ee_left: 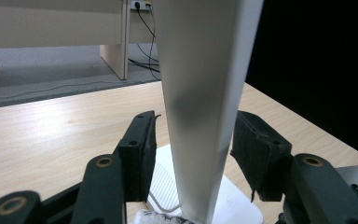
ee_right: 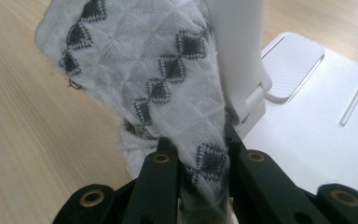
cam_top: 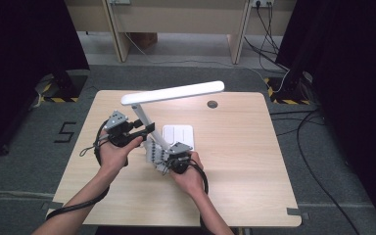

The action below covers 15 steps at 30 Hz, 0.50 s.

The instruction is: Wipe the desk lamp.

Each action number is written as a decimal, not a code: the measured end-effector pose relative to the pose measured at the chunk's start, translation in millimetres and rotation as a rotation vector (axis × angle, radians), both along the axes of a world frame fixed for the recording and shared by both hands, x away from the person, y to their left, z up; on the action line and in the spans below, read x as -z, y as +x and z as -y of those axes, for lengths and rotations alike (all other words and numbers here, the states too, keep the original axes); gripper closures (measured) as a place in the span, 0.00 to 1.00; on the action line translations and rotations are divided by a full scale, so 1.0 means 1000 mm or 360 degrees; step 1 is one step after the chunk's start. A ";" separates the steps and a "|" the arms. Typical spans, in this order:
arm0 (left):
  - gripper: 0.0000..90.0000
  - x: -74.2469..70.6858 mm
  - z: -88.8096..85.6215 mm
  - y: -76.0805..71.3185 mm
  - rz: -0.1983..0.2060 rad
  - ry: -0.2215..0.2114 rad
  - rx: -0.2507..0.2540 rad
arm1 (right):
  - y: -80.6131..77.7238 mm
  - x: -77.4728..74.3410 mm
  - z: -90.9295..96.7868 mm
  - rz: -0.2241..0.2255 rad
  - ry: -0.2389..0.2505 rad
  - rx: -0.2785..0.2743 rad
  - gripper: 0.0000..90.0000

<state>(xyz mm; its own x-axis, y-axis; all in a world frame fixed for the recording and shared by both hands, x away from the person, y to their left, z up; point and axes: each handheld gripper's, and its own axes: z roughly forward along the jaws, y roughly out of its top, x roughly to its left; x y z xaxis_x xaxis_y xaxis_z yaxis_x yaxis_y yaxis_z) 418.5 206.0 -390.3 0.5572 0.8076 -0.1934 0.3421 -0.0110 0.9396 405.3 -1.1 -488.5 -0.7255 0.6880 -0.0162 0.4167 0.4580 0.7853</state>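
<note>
Right hand-held gripper (ee_right: 200, 163) around cloth (ee_right: 158, 74)

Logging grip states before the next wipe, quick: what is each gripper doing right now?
Left gripper: open, jaws either side of the lamp arm, gaps visible on both sides.
Right gripper: shut on the patterned cloth.

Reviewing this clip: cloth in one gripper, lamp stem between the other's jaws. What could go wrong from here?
1. The left gripper has the lamp stem between its jaws with gaps on both sides; unsteadied, the lamp might tip or slide when wiped.
2. The right gripper pinches only a fold of the cloth; rubbing hard by the hinge could pull it free.
3. The long head overhangs the base, so a push could swing it.
</note>
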 end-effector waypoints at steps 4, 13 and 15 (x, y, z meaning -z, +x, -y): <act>0.62 -0.001 0.003 0.001 0.0008 0.0028 0.0002 | 0.003 0.003 -0.001 -0.0028 -0.0017 0.0025 0.92; 0.69 -0.002 0.006 0.001 -0.0022 0.0052 -0.0046 | 0.008 0.008 0.001 -0.0035 -0.0012 0.0046 0.92; 0.69 -0.003 0.006 0.002 -0.0025 0.0058 -0.0048 | 0.009 0.008 0.002 -0.0039 -0.0009 0.0055 0.92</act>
